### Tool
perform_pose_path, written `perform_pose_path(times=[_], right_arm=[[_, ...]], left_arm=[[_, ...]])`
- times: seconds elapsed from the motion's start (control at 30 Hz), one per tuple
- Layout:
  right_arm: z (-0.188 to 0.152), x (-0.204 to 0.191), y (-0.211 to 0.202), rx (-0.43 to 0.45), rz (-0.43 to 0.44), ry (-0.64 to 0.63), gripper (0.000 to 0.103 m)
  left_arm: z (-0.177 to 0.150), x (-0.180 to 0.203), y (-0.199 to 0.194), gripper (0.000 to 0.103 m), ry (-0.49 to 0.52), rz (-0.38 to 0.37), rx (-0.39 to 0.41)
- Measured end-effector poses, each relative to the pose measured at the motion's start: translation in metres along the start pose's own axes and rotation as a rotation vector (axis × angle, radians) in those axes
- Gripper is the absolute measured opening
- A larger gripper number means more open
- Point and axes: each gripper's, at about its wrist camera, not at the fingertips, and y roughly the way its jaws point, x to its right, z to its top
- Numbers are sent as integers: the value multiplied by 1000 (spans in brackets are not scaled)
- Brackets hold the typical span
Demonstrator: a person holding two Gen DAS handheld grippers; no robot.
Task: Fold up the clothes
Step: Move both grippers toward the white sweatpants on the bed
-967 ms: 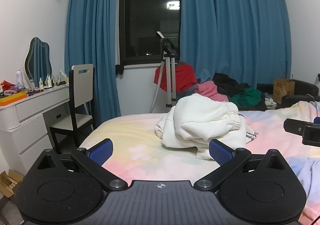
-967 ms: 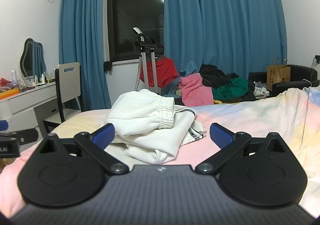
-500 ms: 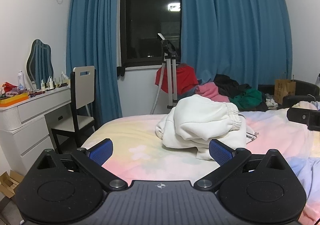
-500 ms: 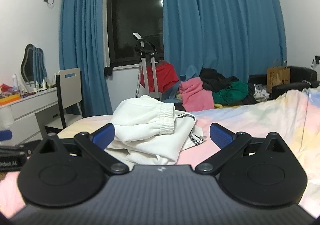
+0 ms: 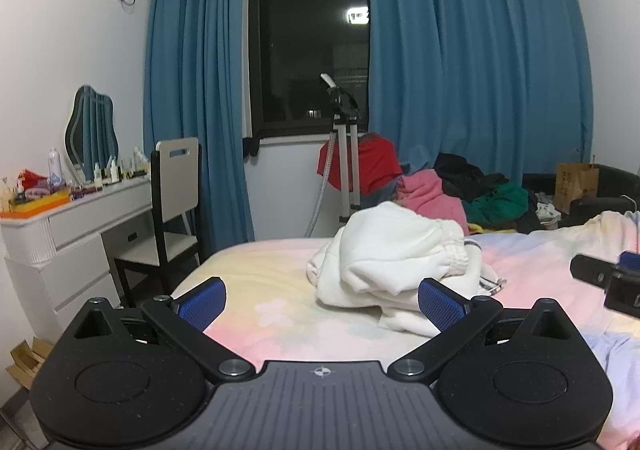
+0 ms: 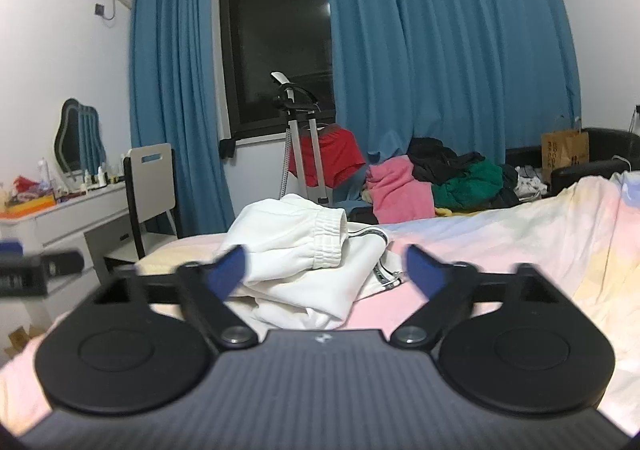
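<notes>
My two wrist views sit low over the bed [image 5: 280,282], side by side, facing the window [image 6: 276,50], sharing the white clothes heap [image 5: 396,262].

Pastel-sheeted bed [image 5: 280,290], crumpled white garment [image 5: 392,258] lying directly on it

The right gripper [image 6: 324,270] is closing its jaws, now narrower than before and blurred, nothing pressed between them.
</notes>
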Motion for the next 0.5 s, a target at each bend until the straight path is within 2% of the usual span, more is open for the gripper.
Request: perform_pose_path(times=[0.07, 0.13, 0.23, 0.3, 0.5], right_arm=[[-1, 2, 0, -4, 9, -5, 67], [-3, 3, 0, -9, 18, -13, 52], [-7, 1, 3, -11, 19, -20, 33], [-8, 1, 4, -9, 17, -6, 25], [-7, -8, 2, 27, 5, -9, 25]], left_arm=[[-1, 5, -1, 103, 19, -11, 4], [-4, 8, 0, 103, 27, -13, 5], [-7, 7, 4, 103, 24, -13, 1], [-10, 4, 7, 103, 21, -18, 6], [-21, -6, 20, 103, 6, -40, -6]])
